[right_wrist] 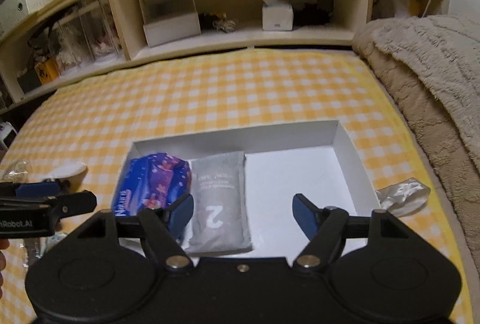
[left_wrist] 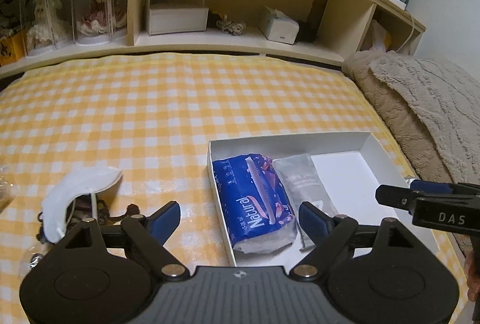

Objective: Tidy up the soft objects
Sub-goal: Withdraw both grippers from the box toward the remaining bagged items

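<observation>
A white shallow box [left_wrist: 381, 152] [right_wrist: 345, 143] lies on the yellow checked bed. In it lie a blue tissue pack [left_wrist: 255, 198] [right_wrist: 156, 183] at the left and a grey pouch [left_wrist: 303, 180] [right_wrist: 220, 204] beside it; the right part is bare. A white face mask [left_wrist: 78, 192] [right_wrist: 70, 171] lies left of the box over a dark brown item [left_wrist: 102, 210]. My left gripper [left_wrist: 240, 216] is open and empty above the box's left edge. My right gripper [right_wrist: 243, 210] is open and empty over the grey pouch. A crumpled white plastic bag [right_wrist: 402, 195] lies right of the box.
A beige fluffy blanket [left_wrist: 420, 101] [right_wrist: 426, 68] is heaped along the right side of the bed. A wooden headboard shelf [left_wrist: 228, 38] [right_wrist: 240, 35] with boxes, dolls and a tissue box runs behind. Clear wrapping [right_wrist: 15, 169] lies at the far left.
</observation>
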Tool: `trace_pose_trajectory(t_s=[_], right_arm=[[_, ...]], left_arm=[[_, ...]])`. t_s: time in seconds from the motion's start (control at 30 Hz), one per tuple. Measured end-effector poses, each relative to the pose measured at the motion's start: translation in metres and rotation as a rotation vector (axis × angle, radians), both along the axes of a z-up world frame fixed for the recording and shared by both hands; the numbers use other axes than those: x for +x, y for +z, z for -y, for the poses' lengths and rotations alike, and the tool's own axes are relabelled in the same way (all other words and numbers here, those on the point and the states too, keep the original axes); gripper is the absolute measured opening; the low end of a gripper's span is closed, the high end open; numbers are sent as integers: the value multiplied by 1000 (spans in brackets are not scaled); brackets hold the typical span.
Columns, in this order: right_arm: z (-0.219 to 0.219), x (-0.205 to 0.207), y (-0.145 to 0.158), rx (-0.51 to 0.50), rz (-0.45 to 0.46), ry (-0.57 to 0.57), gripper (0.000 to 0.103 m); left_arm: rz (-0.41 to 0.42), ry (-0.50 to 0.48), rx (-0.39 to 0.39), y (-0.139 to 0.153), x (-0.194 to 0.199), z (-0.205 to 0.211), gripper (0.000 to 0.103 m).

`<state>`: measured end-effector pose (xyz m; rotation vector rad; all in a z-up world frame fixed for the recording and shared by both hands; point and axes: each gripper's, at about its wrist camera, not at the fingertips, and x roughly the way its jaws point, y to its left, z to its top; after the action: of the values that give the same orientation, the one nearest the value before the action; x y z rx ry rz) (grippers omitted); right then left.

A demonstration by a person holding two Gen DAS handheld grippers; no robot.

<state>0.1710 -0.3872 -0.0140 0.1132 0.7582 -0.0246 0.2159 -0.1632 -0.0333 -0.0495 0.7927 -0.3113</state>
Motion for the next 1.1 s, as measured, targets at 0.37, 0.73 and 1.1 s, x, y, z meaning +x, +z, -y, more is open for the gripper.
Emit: trace_pose_trajectory(t_s=[0.37,0.73,1.1], right_arm=[[-10,-50,27,4,61,-25,78],[-23,-95,49,-41,104,-49,96],[-38,-127,58,-60,140,-92,103]], left_arm=[[41,-15,3,24,-39,-12,97],[79,-7,2,40,-76,-35,103],[120,-36,-13,52,-104,-54,103]])
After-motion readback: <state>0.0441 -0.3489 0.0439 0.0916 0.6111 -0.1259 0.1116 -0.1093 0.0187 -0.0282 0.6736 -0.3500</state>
